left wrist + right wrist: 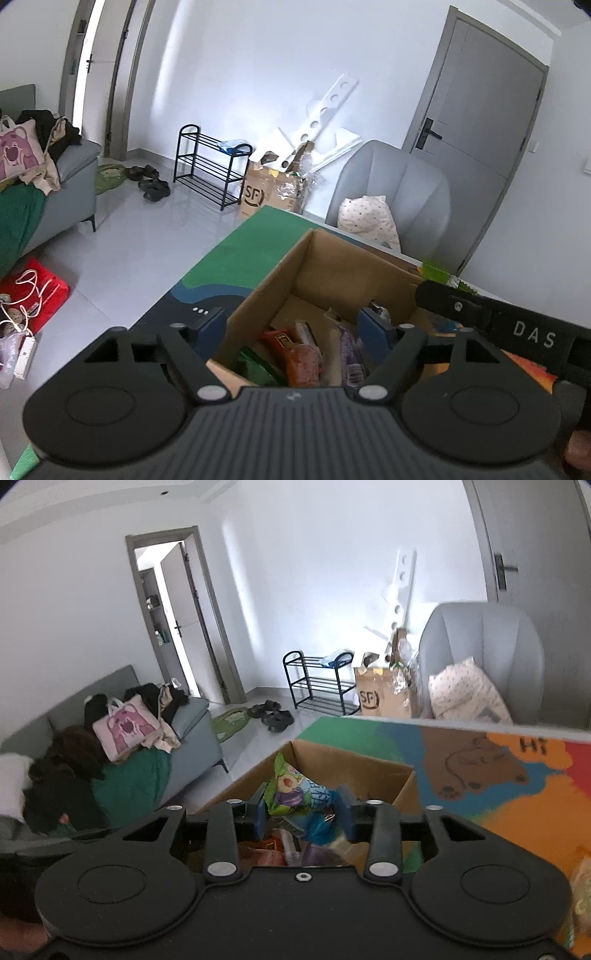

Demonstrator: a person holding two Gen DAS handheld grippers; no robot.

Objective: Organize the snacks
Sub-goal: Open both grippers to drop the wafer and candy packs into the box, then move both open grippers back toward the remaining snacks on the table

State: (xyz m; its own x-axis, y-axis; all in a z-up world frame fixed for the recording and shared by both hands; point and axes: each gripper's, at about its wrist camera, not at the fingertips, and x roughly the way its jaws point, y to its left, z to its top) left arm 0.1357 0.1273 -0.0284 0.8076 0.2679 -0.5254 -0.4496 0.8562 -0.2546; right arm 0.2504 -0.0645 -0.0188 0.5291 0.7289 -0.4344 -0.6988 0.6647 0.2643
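Note:
An open cardboard box (332, 266) stands on a colourful mat (251, 258) on the table. Inside it lie several snack packets, among them an orange-red one (303, 354) and a purple one (351, 350). My left gripper (291, 325) hangs over the box's near corner, jaws wide apart and empty. In the right wrist view my right gripper (303, 810) is over the same box (351, 768). A green and blue snack bag (291, 790) stands upright between its pads and touches both. One finger of the right gripper (443, 301) reaches in from the right over the box's wall.
A grey chair (399, 184) with a spotted cushion stands beyond the table. On the floor are a black shoe rack (207, 166), an SF carton (258, 195), shoes and a red bag (37, 291). A cluttered grey sofa (192, 716) lies to the left.

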